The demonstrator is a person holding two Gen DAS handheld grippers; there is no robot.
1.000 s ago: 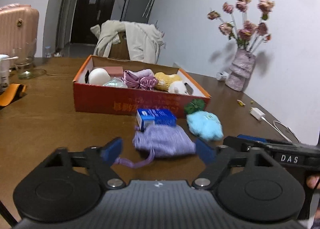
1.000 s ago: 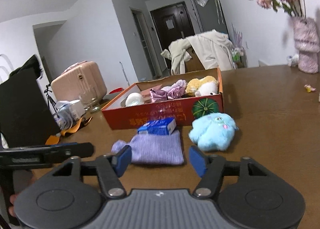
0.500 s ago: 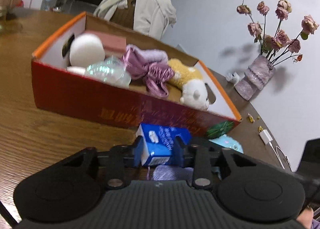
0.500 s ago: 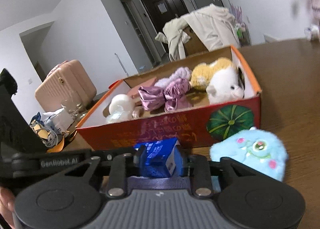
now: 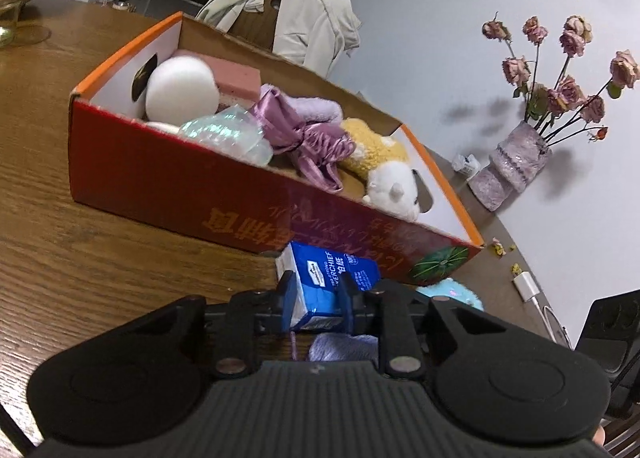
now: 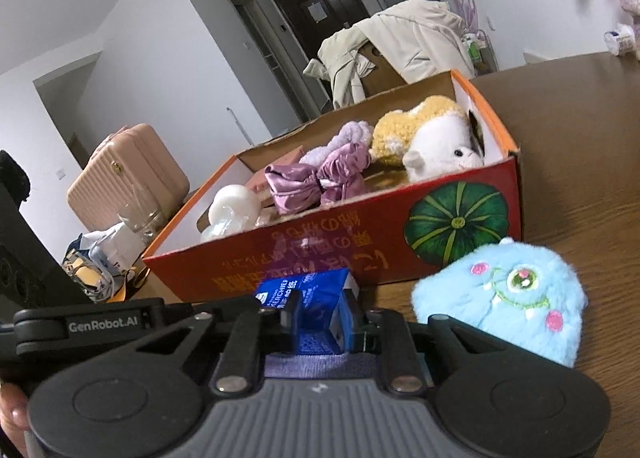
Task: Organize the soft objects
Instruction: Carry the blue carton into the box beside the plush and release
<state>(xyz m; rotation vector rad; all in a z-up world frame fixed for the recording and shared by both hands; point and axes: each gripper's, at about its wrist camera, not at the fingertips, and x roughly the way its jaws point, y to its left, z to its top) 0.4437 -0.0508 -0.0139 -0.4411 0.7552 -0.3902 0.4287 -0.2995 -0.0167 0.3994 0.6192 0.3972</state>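
Observation:
A red cardboard box (image 5: 168,186) (image 6: 320,258) holds a white ball, a pink sponge, a purple satin bow (image 5: 308,138), and a yellow-white plush (image 5: 384,174). My left gripper (image 5: 316,298) is shut on a blue tissue pack (image 5: 332,282), just in front of the box's near wall. My right gripper (image 6: 320,314) is shut on the same tissue pack (image 6: 308,298) from the other side. A purple knitted pouch (image 5: 344,348) (image 6: 320,364) lies beneath both grippers. A blue monster plush (image 6: 504,294) sits on the table to the right, its edge also showing in the left wrist view (image 5: 452,292).
A vase of dried roses (image 5: 516,162) stands by the wall. A white charger (image 5: 528,286) lies near the table edge. A chair draped with a coat (image 6: 400,46) stands behind the box. A pink suitcase (image 6: 128,174) and a glass (image 6: 140,218) are at left.
Both grippers moved forward over the purple pouch and closed from wide open onto the blue tissue pack. Both views have tilted and come closer to the box.

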